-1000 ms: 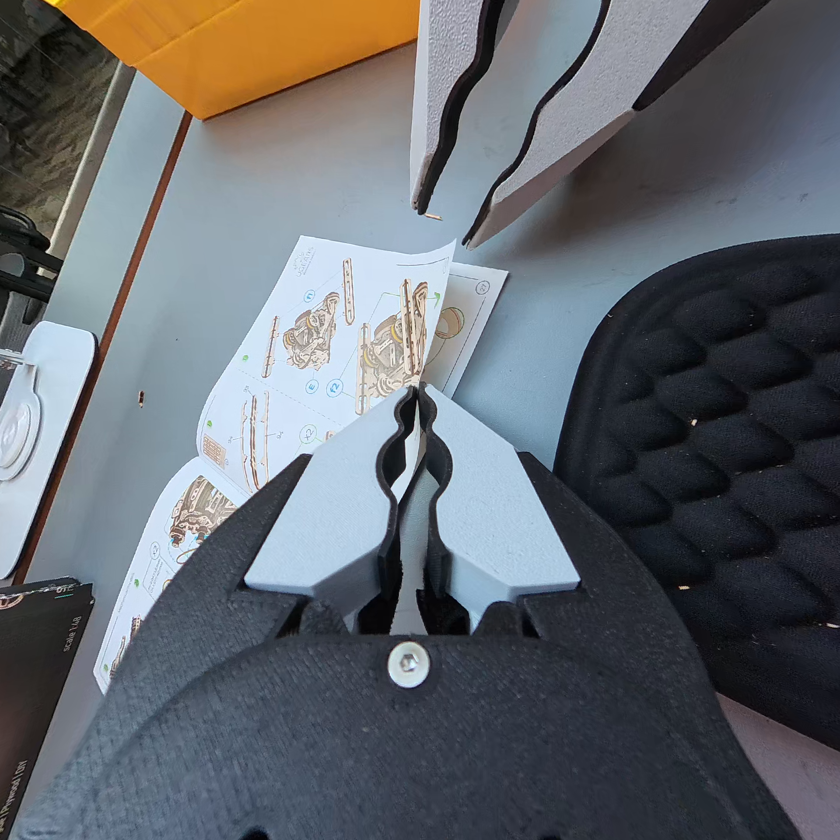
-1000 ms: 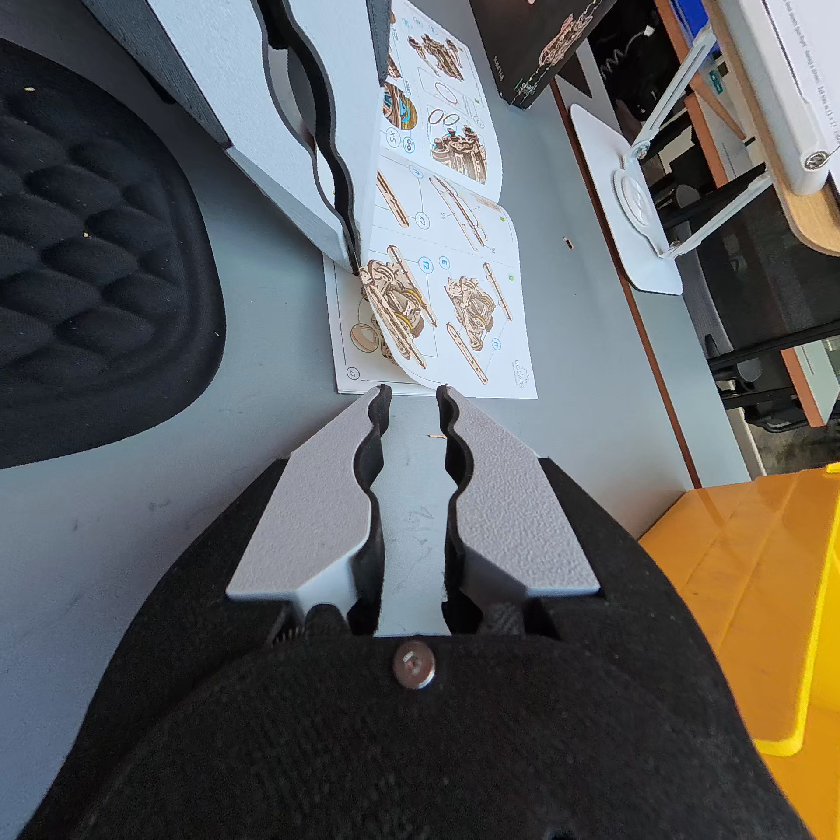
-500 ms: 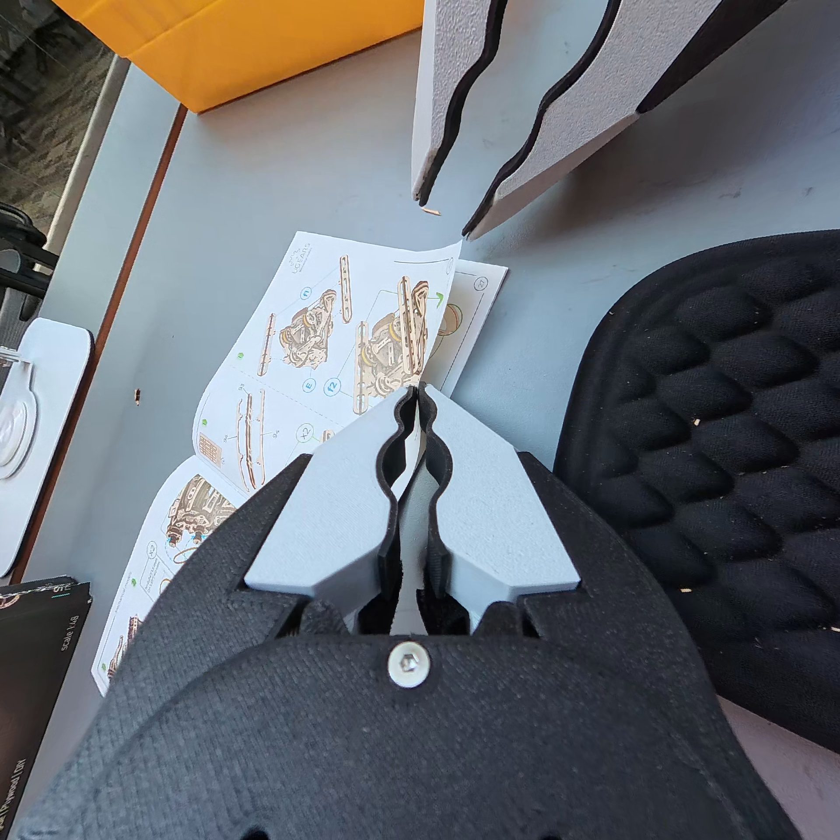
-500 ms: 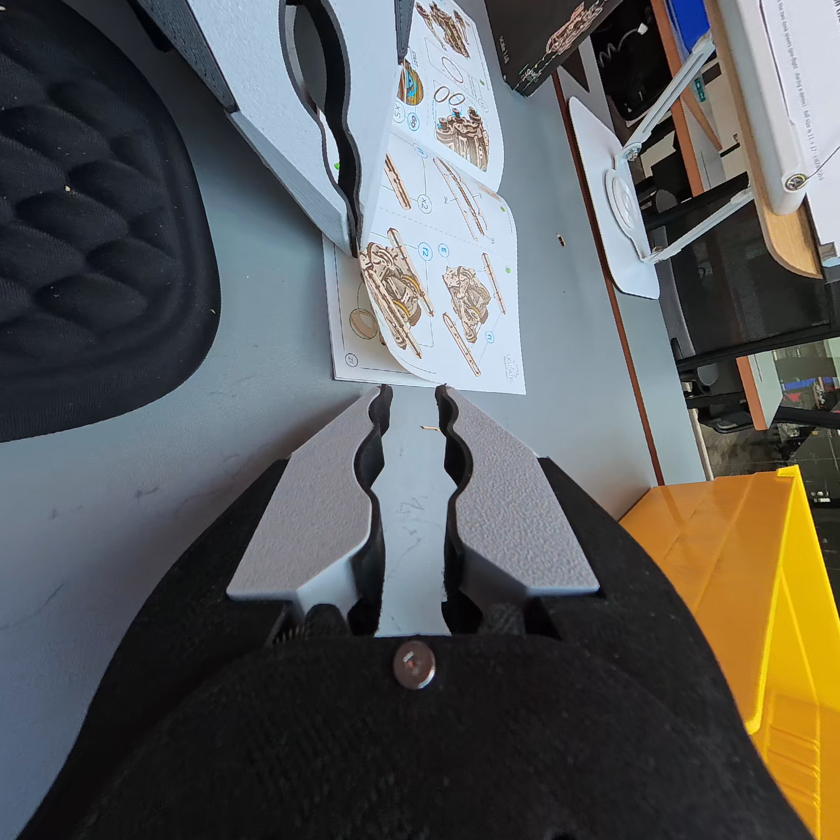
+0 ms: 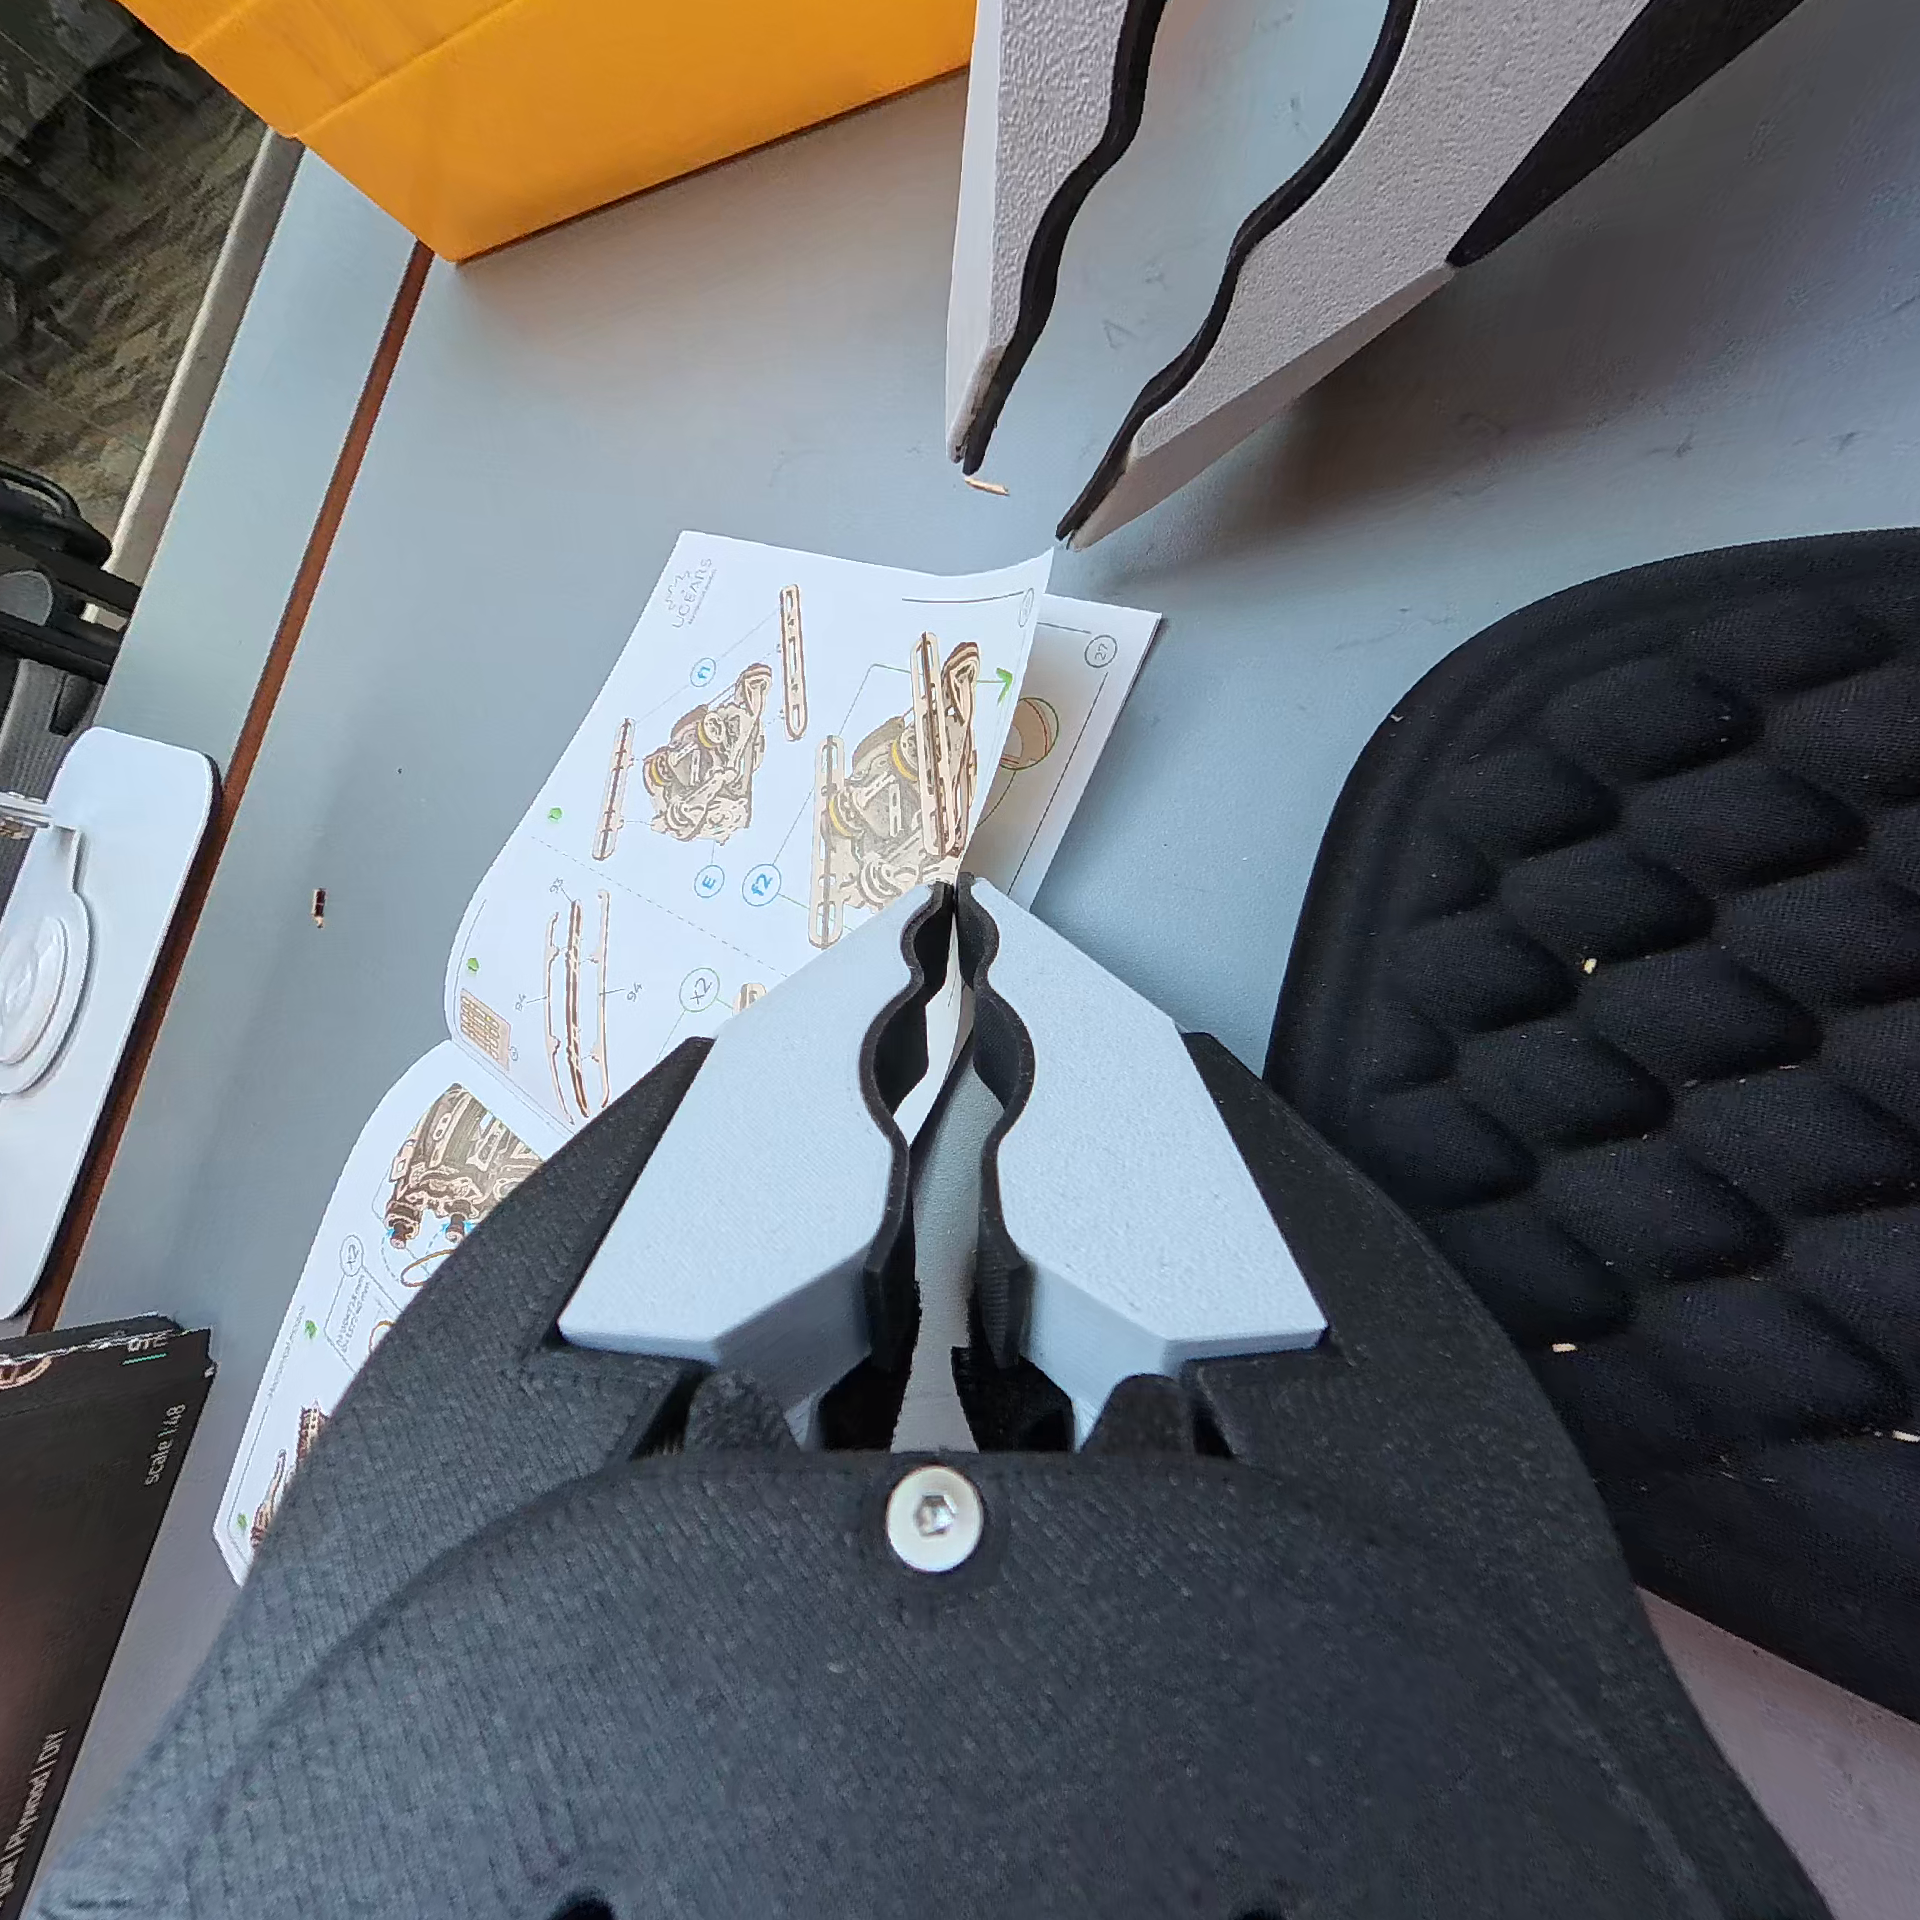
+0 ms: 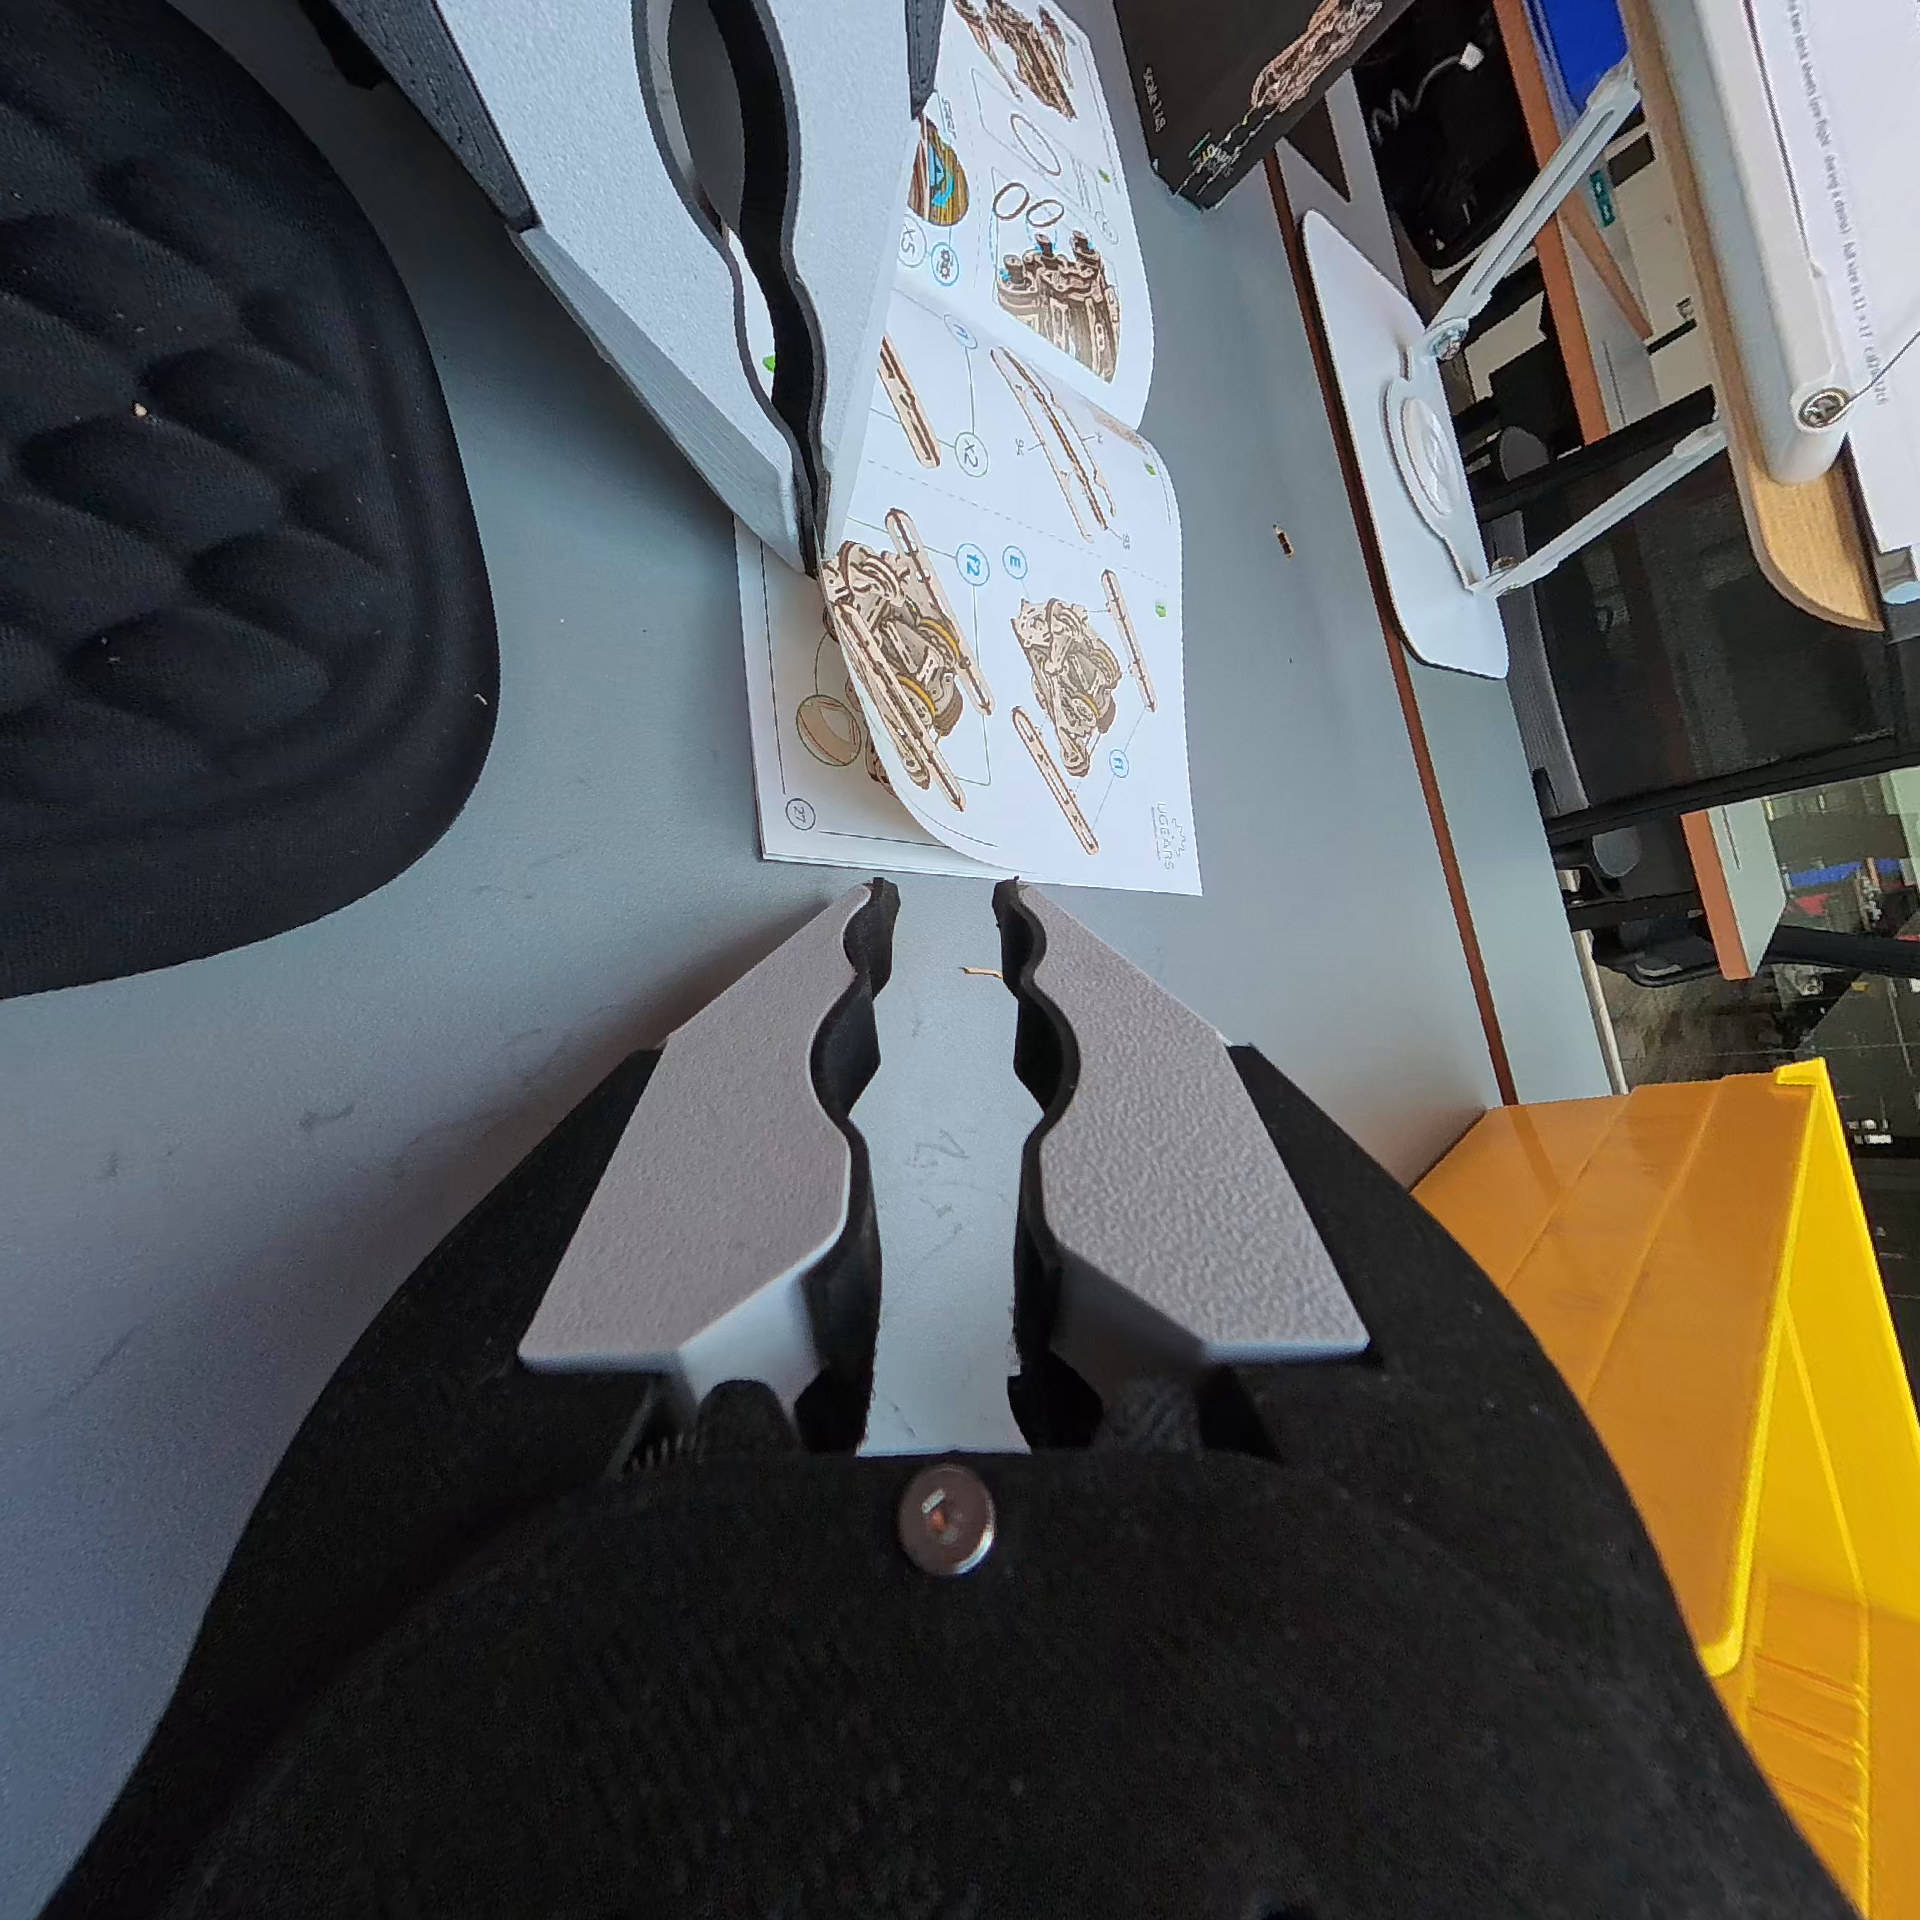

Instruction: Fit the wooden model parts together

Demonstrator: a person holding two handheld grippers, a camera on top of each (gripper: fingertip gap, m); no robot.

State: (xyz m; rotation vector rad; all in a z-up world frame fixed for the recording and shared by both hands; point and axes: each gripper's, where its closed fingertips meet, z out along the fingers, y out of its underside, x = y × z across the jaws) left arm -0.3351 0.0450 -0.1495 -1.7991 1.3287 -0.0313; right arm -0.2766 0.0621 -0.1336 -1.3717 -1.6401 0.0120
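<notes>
The left gripper (image 5: 954, 894) is clamped on the edge of a page of the instruction booklet (image 5: 727, 790), lifting that page off the grey table (image 5: 644, 436) so it curls above the sheet beneath; the right gripper (image 6: 943, 888) hangs released just short of the booklet's near edge, its jaws apart with nothing between them; a tiny wooden sliver (image 6: 977, 971) lies on the table in that gap, and another small wooden bit (image 6: 1280, 540) lies beyond the booklet; no larger wooden model parts can be made out; a black padded cushion (image 5: 1621, 935) sits beside the booklet, a yellow bin (image 6: 1704, 1351) at the table's end, a black box (image 5: 73, 1538) near the booklet's far end.
</notes>
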